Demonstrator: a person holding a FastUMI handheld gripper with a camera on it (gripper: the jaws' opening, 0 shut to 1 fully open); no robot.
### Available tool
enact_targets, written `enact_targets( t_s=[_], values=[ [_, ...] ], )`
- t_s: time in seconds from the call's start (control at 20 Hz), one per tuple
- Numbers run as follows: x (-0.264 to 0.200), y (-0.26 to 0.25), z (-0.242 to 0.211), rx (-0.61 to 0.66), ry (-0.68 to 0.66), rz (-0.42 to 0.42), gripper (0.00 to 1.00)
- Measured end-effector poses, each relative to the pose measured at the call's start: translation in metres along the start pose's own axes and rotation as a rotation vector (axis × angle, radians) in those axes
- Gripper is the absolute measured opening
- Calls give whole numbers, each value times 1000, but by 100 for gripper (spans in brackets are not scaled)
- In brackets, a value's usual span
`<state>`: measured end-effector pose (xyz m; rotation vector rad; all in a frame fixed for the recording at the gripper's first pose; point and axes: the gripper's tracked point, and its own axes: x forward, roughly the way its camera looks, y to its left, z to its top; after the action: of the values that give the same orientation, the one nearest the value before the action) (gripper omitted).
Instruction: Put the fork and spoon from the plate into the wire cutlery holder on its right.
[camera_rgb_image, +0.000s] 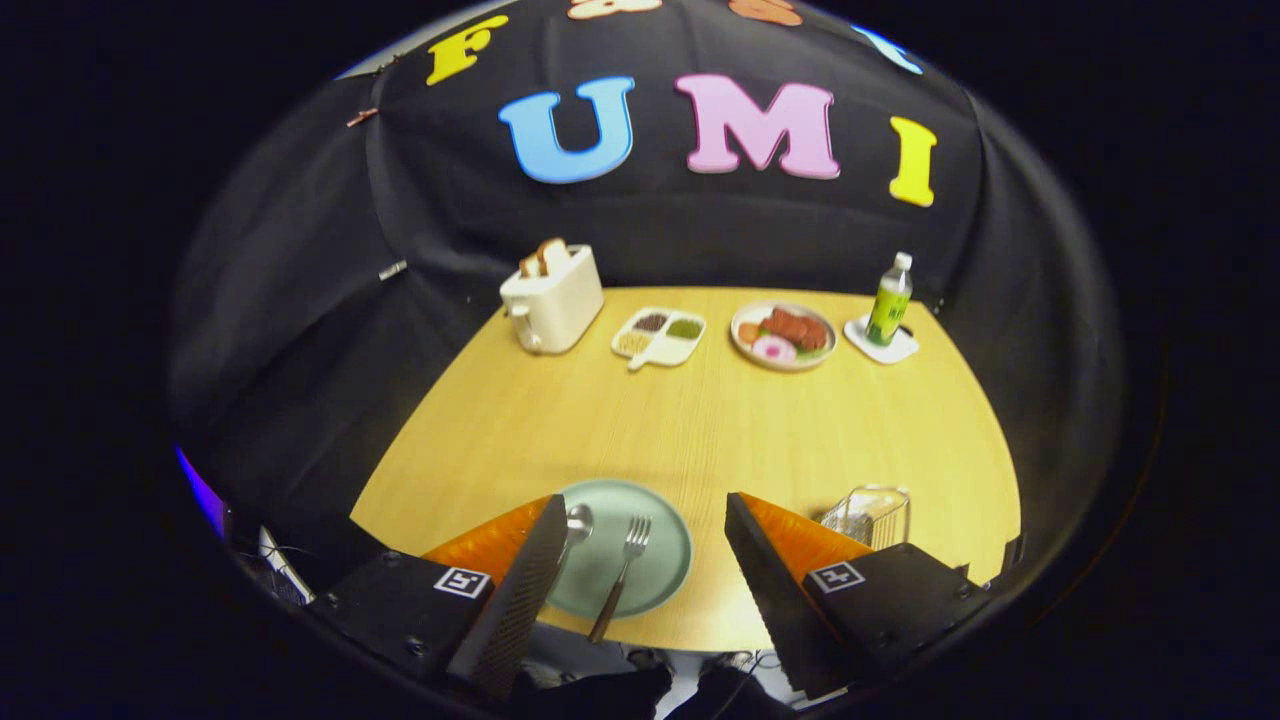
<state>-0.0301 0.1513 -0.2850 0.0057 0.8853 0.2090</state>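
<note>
The gripper (645, 560) hung above the near edge of the tabletop (700, 420), its fingers spread wide with nothing between them but air. Below the gap sat the plate (655, 580), close to that near edge, with the fork (622, 575) lying tines away and its handle reaching past the plate's rim toward the edge. The spoon (577, 522) lay beside the fork, its handle hidden behind one finger. The wire cutlery holder (868, 515) stood near the near right corner.

The likeliest slip, as I judged it, was a pinch on the thin fork skidding on the plate and nudging it off the near edge; a careless carry could also tip the light holder over the right edge. The middle of the tabletop lay open; the toaster (552, 298), divided tray (660, 335), food plate (784, 335) and bottle (889, 300) lined the far edge, well apart.
</note>
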Motion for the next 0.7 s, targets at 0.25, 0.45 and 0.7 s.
enact_targets(
  t_s=[0.25,0.45,0.7],
  values=[
    [46,19,-79,-71,263,-4,98],
    [77,29,-115,-71,355,-13,96],
    [111,22,-147,-20,473,-71,78]
  ],
)
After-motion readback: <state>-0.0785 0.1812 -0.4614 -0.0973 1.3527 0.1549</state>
